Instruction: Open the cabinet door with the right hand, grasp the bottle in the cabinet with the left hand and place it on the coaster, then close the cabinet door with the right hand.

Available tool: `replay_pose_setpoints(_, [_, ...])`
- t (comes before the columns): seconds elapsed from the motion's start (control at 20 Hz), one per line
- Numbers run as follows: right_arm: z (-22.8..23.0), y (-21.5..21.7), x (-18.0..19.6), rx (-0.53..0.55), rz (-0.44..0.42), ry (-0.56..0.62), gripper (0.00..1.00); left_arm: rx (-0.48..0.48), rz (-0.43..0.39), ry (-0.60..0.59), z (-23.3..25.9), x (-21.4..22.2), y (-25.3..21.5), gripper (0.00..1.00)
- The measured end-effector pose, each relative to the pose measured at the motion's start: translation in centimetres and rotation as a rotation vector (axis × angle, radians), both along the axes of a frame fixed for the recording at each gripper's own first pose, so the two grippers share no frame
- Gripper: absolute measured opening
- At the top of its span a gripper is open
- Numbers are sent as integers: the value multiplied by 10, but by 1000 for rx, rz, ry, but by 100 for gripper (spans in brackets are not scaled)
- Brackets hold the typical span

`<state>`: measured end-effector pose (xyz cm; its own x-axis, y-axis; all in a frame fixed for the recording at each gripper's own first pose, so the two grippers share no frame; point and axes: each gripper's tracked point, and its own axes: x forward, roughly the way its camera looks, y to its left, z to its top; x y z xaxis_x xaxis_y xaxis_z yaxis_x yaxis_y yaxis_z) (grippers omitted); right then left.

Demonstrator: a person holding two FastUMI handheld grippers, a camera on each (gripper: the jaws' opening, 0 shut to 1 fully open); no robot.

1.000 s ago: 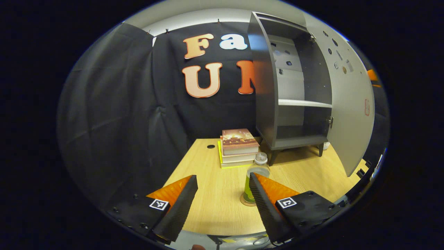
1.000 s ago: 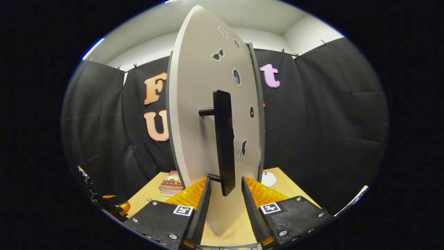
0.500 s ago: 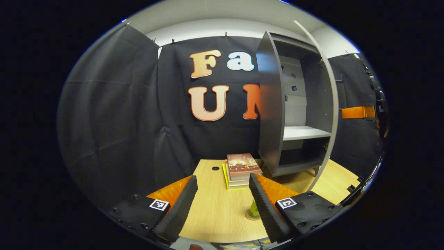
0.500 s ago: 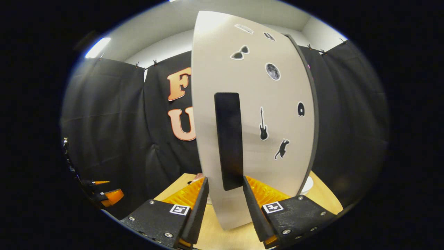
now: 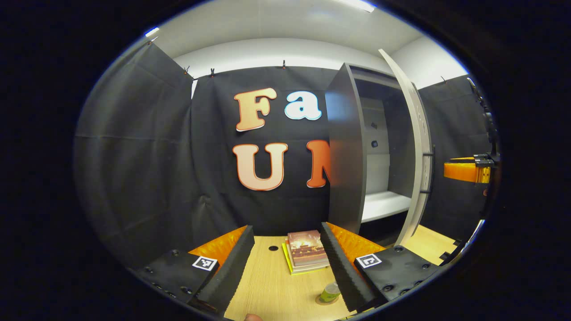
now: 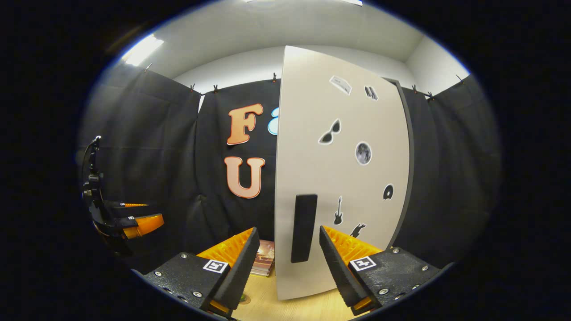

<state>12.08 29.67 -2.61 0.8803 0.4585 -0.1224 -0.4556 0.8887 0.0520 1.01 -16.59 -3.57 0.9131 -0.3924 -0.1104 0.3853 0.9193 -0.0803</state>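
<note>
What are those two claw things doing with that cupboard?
A person holds a claw in each hand. The right claw is open, its fingers either side of the black handle on the cabinet door, which is partly open. The left claw is open and holds nothing. The bottle already stands on the coaster on the wooden table, near a stack of books. What's left is shutting the door.

We are seeing a wooden tabletop [image 5: 267, 290] carrying stacked books [image 5: 306, 255], a cabinet [image 5: 345, 156], and a coaster [image 5: 327, 301] bearing the bottle [image 5: 330, 292].
</note>
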Motion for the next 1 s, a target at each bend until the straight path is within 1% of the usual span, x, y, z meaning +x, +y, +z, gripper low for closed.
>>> replay_pose_setpoints(0.25, [47,-28,-6,12,-62,-59,85,-48,-25,-93,63,24,-6,97])
replay_pose_setpoints(0.35, [58,-44,-10,27,-88,-64,86,-65,-30,-105,79,27,-6,98])
replay_pose_setpoints(0.4, [63,-51,-8,30,-106,-67,87,-68,-28,-109,86,32,-5,97])
replay_pose_setpoints(0.6, [79,-85,-5,18,-167,-80,89,-57,6,-142,114,50,7,98])
replay_pose_setpoints(0.65, [83,-94,-4,18,-178,-86,89,-60,10,-145,119,53,8,95])
replay_pose_setpoints(0.7, [89,-102,-3,15,-192,-93,94,-65,15,-143,122,56,8,99])
replay_pose_setpoints(0.75, [93,-112,-2,8,-206,-102,89,-69,19,-141,125,58,8,98])
replay_pose_setpoints(0.85, [98,-131,3,-4,-230,-118,89,-71,32,-140,132,63,7,97])
replay_pose_setpoints(1.0, [99,-159,13,-11,-244,-122,90,-55,55,-163,145,67,1,97])
